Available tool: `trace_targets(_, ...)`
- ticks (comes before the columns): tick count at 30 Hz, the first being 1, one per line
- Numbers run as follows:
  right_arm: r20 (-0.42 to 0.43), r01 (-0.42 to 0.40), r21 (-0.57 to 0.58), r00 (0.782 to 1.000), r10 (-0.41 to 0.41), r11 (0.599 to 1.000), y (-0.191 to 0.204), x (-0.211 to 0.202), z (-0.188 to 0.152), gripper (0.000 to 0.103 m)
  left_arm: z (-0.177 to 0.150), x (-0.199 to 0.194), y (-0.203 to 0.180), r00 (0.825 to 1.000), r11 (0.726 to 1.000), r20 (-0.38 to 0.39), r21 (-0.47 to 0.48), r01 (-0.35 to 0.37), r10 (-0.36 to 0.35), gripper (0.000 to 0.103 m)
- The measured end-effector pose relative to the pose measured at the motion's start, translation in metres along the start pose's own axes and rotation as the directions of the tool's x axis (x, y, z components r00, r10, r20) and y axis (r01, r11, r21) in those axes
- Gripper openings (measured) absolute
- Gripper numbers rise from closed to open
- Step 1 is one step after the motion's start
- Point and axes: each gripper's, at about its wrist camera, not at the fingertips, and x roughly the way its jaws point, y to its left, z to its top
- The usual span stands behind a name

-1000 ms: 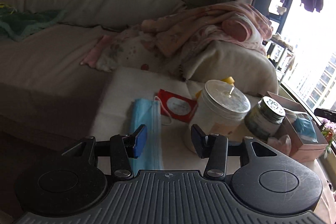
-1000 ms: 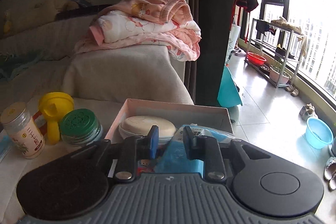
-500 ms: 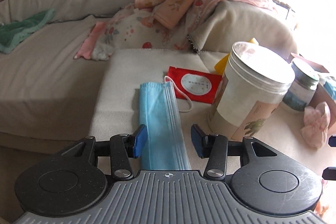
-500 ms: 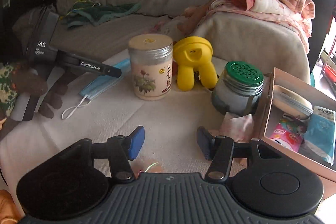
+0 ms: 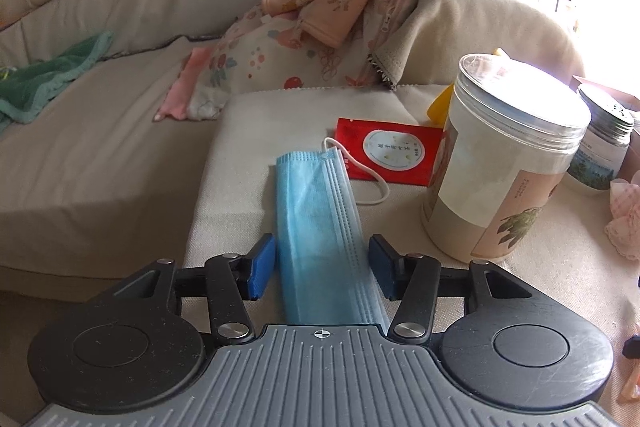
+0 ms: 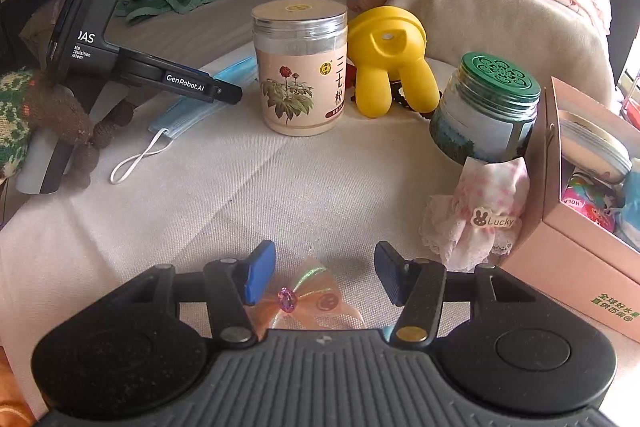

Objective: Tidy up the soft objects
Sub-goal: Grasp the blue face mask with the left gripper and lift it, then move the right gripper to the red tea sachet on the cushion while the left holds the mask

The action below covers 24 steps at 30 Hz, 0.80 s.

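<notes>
Mask: a blue mask lies flat on the cloth-covered worktop, its long axis running straight away from the left gripper.
Left fingers: one blue pad on each long edge of the mask — closing on it, with thin gaps yet, so not gripping.
Nearer hand: the left, by my reading; the right is well apart from the mask.
Right gripper: about half open, holding nothing — a small peach bow lies on the worktop between its fingers, untouched.
Likely destination: the pink box at the right edge, next to a lace-trimmed cloth.
</notes>
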Motion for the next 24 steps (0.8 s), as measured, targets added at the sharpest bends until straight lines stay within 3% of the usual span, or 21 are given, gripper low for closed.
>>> trace_targets(1,0.006,0.004,-0.010,1.000,-0.004,1.000,0.000,-0.002,0.002,0.055,-0.001,-0.002,-0.001,1.000,1.000,0.004,0.002,0.014,-0.014,0.013)
trace_targets(2,0.011,0.008,-0.018,1.000,-0.008,1.000,0.000,-0.004,0.004,0.055,-0.001,-0.003,-0.001,0.999,0.999,0.003,-0.003,0.032,-0.032,0.009)
trace_targets(7,0.063,0.009,-0.029,0.998,-0.008,1.000,-0.010,-0.033,0.059,0.056,-0.007,-0.009,0.009,0.995,0.994,0.042,-0.065,0.091,-0.089,0.010)
trace_targets(11,0.106,-0.017,-0.042,0.994,0.021,0.999,-0.012,-0.052,0.147,0.075,0.003,-0.023,0.042,0.987,0.966,0.089,-0.209,0.152,-0.136,0.010)
trace_targets(15,-0.057,-0.124,-0.136,0.991,0.117,0.983,0.006,-0.017,0.249,0.075,0.008,-0.034,0.063,0.976,0.937,0.126,-0.280,0.209,-0.180,0.010)
trace_targets(18,-0.264,-0.167,-0.128,0.956,0.129,0.978,0.020,0.042,0.294,0.075,0.007,-0.037,0.073,0.964,0.921,0.164,-0.298,0.251,-0.209,0.010)
trace_targets(20,-0.412,-0.192,-0.156,0.904,0.113,0.969,0.033,0.095,0.309,0.075,0.005,-0.035,0.080,0.958,0.915,0.191,-0.304,0.264,-0.213,0.010)
trace_targets(22,-0.488,-0.193,-0.261,0.872,0.044,0.946,0.050,0.134,0.309,0.075,0.001,-0.033,0.085,0.955,0.910,0.220,-0.319,0.264,-0.200,0.010)
trace_targets(24,-0.541,-0.225,-0.382,0.841,-0.020,0.896,0.070,0.165,0.297,0.075,-0.006,-0.030,0.088,0.952,0.899,0.244,-0.351,0.262,-0.182,0.010)
